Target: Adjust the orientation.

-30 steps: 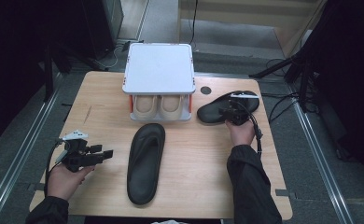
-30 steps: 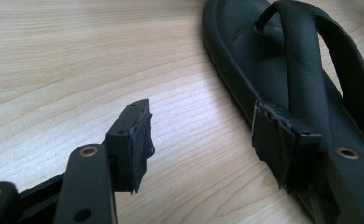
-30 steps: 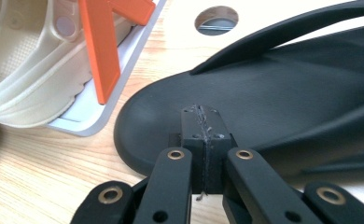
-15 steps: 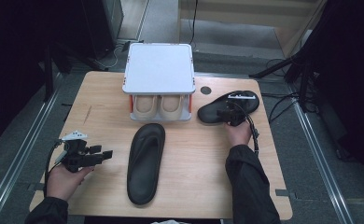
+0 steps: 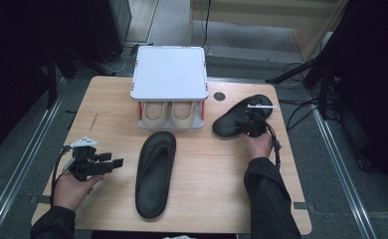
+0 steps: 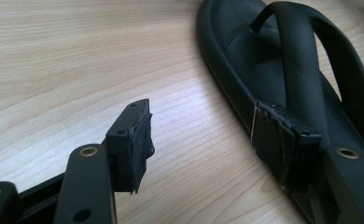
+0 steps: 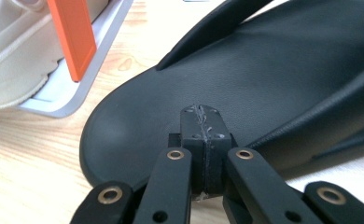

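Two black flip-flops lie on the wooden table (image 5: 207,199). One flip-flop (image 5: 154,172) lies lengthwise at the middle, and it also fills the right side of the left gripper view (image 6: 245,51). The other flip-flop (image 5: 227,128) lies at the back right. My left gripper (image 5: 113,162) rests low at the front left, open and empty, pointing toward the middle flip-flop (image 6: 203,135). My right gripper (image 5: 245,124) sits over the right flip-flop (image 7: 273,70). Its jaws have just been closing, and the pads (image 7: 202,140) now meet with nothing visible between them.
A small rack with a white top (image 5: 169,72) stands at the back centre, with a pair of beige shoes (image 5: 169,113) under it. Its orange post (image 7: 73,32) is close to the left of the right flip-flop. A dark round hole (image 5: 219,96) marks the table.
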Tool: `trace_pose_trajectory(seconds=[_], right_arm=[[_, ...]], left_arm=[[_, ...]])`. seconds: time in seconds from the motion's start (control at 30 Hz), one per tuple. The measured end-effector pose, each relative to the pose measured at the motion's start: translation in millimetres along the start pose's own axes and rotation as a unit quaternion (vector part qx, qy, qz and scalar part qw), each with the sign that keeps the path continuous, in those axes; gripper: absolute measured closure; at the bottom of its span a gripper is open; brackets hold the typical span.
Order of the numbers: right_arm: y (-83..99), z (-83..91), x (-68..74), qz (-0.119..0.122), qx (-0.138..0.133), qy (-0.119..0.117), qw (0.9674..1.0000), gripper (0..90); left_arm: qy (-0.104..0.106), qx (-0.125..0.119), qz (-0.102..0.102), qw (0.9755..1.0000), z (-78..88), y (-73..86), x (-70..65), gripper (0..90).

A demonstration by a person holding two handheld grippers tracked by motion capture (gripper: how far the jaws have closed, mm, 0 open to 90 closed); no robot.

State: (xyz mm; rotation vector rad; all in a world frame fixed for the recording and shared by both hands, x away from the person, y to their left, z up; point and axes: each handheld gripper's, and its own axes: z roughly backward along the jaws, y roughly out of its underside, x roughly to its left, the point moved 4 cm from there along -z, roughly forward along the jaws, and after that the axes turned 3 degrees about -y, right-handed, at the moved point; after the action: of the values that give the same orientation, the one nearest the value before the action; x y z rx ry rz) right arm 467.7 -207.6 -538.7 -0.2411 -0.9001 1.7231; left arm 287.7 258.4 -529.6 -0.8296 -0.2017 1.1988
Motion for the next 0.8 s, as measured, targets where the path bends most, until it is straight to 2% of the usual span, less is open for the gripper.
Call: trace_pose_trajectory(seconds=[0.4, 0.6, 0.8], right_arm=[[12.4, 22.0, -16.4, -0.011, -0.009, 0.021, 0.9997, 90.0], [17.7, 32.9, -25.3, -0.025, -0.017, 0.027, 0.9992, 90.0], [21.3, 37.4, -28.3, -0.027, -0.02, 0.031, 0.9989, 90.0]], left_arm=[[0.018, 0.009, -0.022, 0.9996, -14.3, -12.7, -7.2, 38.3], [0.023, 0.015, -0.027, 0.9992, -19.9, -17.2, -11.2, 38.3], [0.033, 0.016, -0.026, 0.999, -22.8, -20.5, -13.6, 38.4]])
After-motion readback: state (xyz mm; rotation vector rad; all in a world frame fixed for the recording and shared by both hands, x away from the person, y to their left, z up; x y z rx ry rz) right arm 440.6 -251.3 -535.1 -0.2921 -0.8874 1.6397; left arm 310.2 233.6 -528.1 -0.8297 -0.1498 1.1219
